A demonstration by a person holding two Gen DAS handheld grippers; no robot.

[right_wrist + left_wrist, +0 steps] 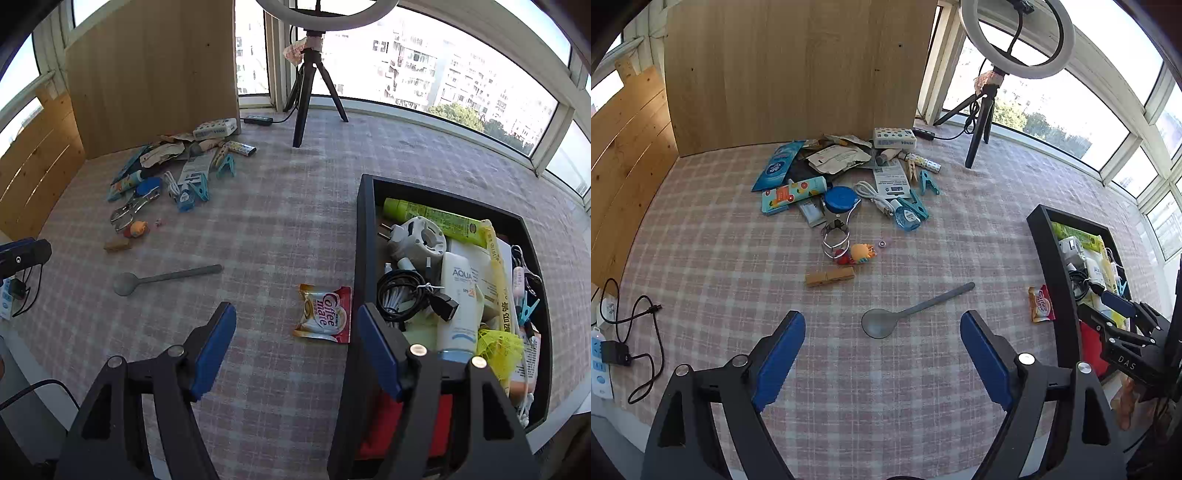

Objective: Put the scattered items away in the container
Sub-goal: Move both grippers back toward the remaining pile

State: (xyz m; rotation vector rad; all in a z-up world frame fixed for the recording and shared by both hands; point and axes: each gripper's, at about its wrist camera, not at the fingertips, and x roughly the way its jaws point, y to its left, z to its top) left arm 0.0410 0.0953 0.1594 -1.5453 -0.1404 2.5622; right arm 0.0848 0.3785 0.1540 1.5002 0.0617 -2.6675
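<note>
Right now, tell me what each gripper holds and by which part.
Nothing is held. The left gripper and right gripper both stand open and empty above the tablecloth.

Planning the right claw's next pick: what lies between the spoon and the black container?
Only the Coffee mate sachet, beside the container; the right wrist view shows it.

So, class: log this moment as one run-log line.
left gripper: open, empty | right gripper: open, empty | spoon: on cloth | Coffee mate sachet: beside tray | black tray: part-filled
</note>
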